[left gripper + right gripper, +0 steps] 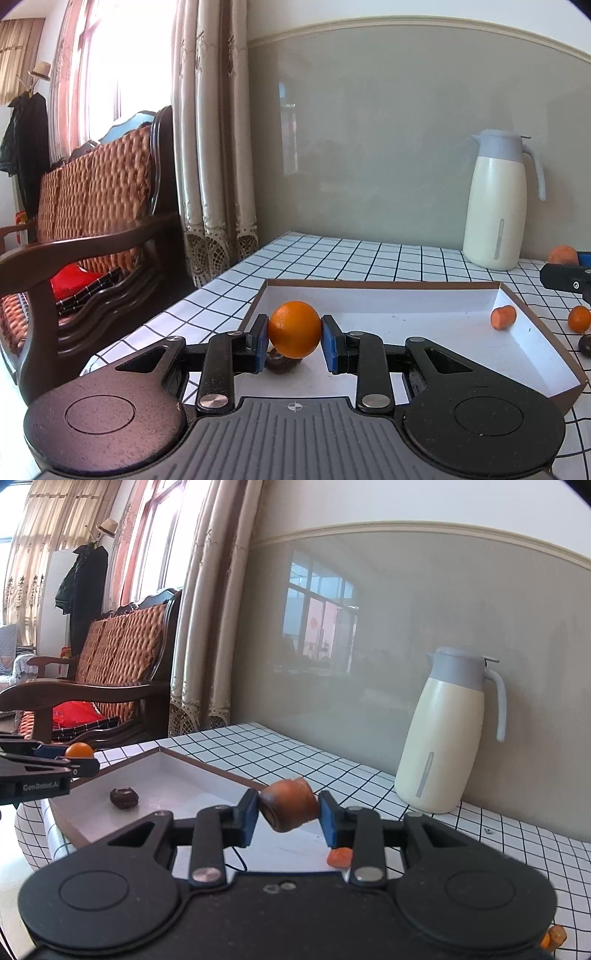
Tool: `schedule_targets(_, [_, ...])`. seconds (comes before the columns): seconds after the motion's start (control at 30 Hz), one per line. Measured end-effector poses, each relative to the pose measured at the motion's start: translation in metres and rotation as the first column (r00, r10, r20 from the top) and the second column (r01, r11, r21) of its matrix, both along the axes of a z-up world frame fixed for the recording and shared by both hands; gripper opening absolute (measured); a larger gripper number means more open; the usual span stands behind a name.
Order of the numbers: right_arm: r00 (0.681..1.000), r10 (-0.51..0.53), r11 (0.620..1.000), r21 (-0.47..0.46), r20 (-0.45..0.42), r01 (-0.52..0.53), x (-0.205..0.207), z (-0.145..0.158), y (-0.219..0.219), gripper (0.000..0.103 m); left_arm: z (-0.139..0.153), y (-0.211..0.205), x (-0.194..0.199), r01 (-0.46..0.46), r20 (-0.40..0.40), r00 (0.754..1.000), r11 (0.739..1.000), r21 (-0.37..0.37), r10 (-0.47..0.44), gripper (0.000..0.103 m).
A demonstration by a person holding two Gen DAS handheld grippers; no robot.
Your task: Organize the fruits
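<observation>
My left gripper point(294, 338) is shut on a round orange point(294, 329) and holds it just above the near left corner of a shallow white cardboard tray point(388, 306). A dark brown fruit point(281, 363) lies in the tray right under the orange; it also shows in the right wrist view point(124, 797). A cut orange carrot-like piece point(503, 316) lies at the tray's right side. My right gripper point(289, 814) is shut on a brownish-orange chunk point(290, 804), held over the tray's near right edge point(207, 766).
A cream thermos jug point(496, 199) stands at the back right of the checked tablecloth point(332, 254). A small orange point(579, 319) and a dark fruit point(585, 345) lie right of the tray. A wooden sofa point(92, 229) stands left of the table.
</observation>
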State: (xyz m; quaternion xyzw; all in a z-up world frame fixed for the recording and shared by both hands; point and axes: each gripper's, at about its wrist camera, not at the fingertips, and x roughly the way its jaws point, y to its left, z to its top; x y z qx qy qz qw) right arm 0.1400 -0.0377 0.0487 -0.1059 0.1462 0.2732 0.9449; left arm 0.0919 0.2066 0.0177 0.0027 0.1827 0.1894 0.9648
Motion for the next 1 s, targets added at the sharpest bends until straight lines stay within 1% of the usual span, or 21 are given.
schedule_targets(0.17, [0.999, -0.008, 1.000, 0.000, -0.034, 0.008, 0.011, -0.005, 0.001, 0.027, -0.003, 0.007, 0.009, -0.009, -0.020, 1.000, 1.000, -0.003, 0.009, 0.030])
schedule_targets(0.57, [0.997, -0.036, 0.999, -0.003, -0.074, 0.036, 0.031, -0.013, 0.000, 0.027, -0.012, 0.020, 0.023, -0.032, -0.053, 0.998, 0.999, -0.027, 0.031, 0.030])
schedule_targets(1.0, [0.988, -0.032, 0.999, -0.024, -0.151, 0.029, 0.046, -0.025, 0.006, 0.027, -0.018, 0.019, 0.028, -0.034, -0.085, 0.996, 0.999, -0.029, 0.031, 0.030])
